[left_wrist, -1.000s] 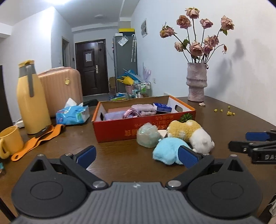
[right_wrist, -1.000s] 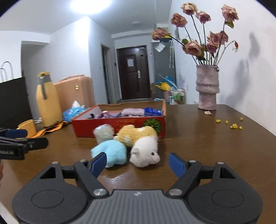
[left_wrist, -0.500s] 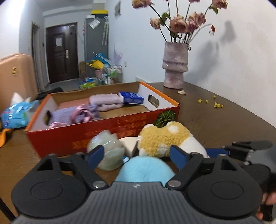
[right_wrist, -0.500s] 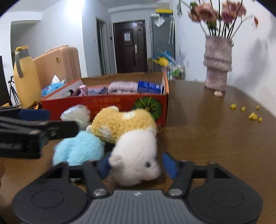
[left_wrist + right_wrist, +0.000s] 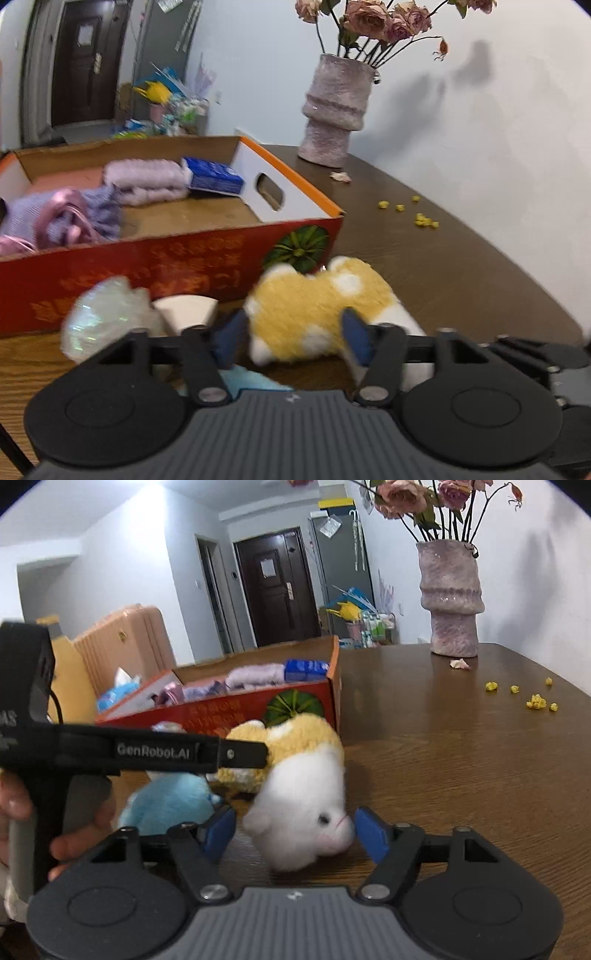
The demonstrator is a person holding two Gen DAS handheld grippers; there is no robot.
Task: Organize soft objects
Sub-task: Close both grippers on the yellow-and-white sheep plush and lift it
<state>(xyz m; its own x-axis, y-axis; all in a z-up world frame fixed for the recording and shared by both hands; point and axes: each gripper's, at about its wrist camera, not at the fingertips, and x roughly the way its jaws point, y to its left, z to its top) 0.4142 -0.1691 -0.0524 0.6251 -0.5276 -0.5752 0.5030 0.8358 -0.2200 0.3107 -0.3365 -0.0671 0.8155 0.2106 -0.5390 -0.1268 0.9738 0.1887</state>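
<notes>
A yellow-and-white plush animal [image 5: 317,299] lies on the brown table in front of the red cardboard box [image 5: 166,266]. My left gripper [image 5: 291,338] is open, its blue pads either side of the plush's yellow body. My right gripper [image 5: 295,830] is open around the plush's white head [image 5: 306,812]. A light blue plush [image 5: 170,801] lies left of it, partly under the left gripper. A clear wrapped bundle [image 5: 107,317] sits by the box front. Folded lilac cloth [image 5: 146,181] and a blue pack [image 5: 214,179] lie in the box.
A pink vase [image 5: 450,602] with dried roses stands at the table's far side by the wall. Yellow crumbs [image 5: 535,701] lie scattered on the right. A yellow jug and a peach suitcase [image 5: 122,642] stand behind the box on the left.
Both grippers have moved forward and closer to the plush animal. The left pads now flank its yellow body and the right pads flank its white head.
</notes>
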